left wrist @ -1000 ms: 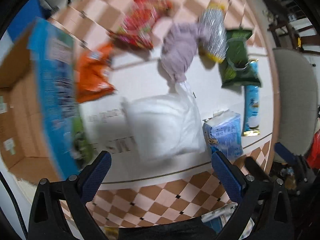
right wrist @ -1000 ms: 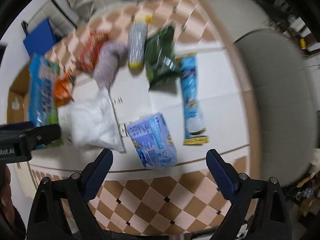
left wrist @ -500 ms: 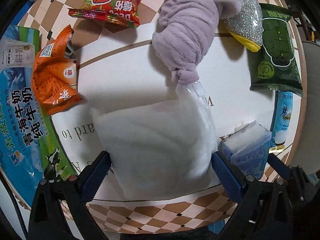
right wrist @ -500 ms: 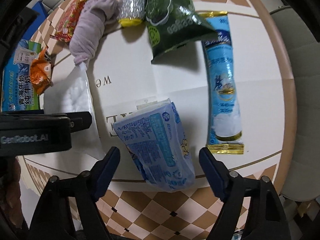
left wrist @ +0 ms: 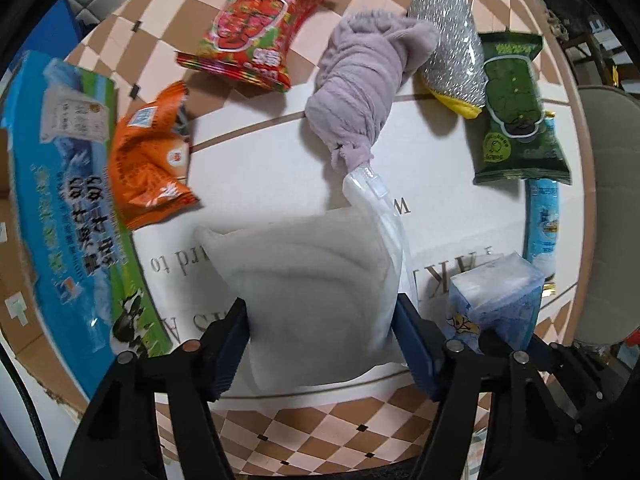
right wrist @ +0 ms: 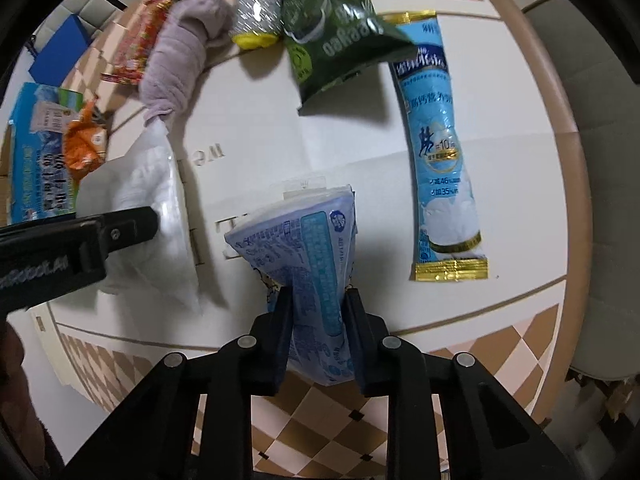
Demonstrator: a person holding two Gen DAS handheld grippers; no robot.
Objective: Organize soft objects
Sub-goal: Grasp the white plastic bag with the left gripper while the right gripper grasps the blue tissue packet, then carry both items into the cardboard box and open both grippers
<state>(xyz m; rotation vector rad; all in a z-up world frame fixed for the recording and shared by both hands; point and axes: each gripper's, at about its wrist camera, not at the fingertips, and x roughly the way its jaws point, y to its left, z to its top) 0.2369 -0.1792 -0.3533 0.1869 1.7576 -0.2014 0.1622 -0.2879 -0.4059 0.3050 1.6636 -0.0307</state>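
Note:
My left gripper (left wrist: 322, 320) is shut on the near end of a white soft pad in a clear bag (left wrist: 304, 276), which lies on the round table; it also shows in the right wrist view (right wrist: 140, 196). My right gripper (right wrist: 316, 304) is shut on a blue tissue pack (right wrist: 308, 248), squeezing its near end; the pack also shows in the left wrist view (left wrist: 496, 296). A lilac plush cloth (left wrist: 364, 80) lies beyond the pad.
An orange snack bag (left wrist: 148, 160), a red snack bag (left wrist: 256, 24), a silver sponge (left wrist: 448, 48), a green snack bag (left wrist: 516, 108) and a light blue sachet (right wrist: 436, 152) lie around. A cardboard milk box (left wrist: 60, 208) stands at the left. A beige chair (left wrist: 608, 208) stands at the right.
Both grippers came down to the table and closed: the left on the white pad, the right on the blue tissue pack, which now bulges between the fingers.

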